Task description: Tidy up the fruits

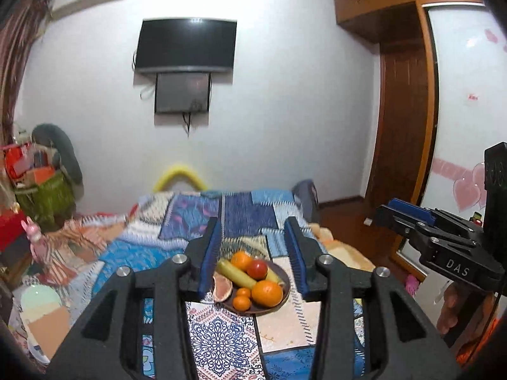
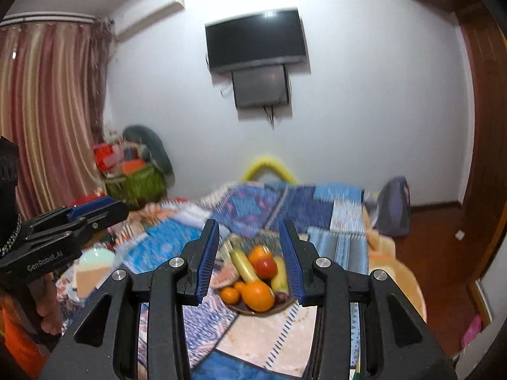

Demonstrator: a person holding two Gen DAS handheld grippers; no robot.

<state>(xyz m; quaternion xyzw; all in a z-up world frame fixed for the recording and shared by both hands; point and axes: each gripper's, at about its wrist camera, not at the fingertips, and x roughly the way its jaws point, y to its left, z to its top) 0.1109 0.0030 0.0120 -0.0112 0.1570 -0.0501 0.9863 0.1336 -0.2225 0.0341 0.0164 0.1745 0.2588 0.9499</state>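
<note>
On a patchwork bedspread [image 1: 221,332], a brown plate [image 1: 279,272] holds oranges [image 1: 267,293], bananas [image 1: 236,274], and a red apple [image 1: 256,268]. Left gripper [image 1: 253,256] and right gripper [image 2: 250,255] hover above, jaws partly open, empty. Their sides read "DAS" and "GenRobot.AI".

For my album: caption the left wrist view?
Open left gripper above a fruit plate on a quilted bed.

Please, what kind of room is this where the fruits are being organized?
Most likely a bedroom in a home. A bed with a patchwork bedspread fills the middle, a television hangs on the wall facing it, and striped curtains cover one side. The plate of fruit rests on the bedspread.
</note>
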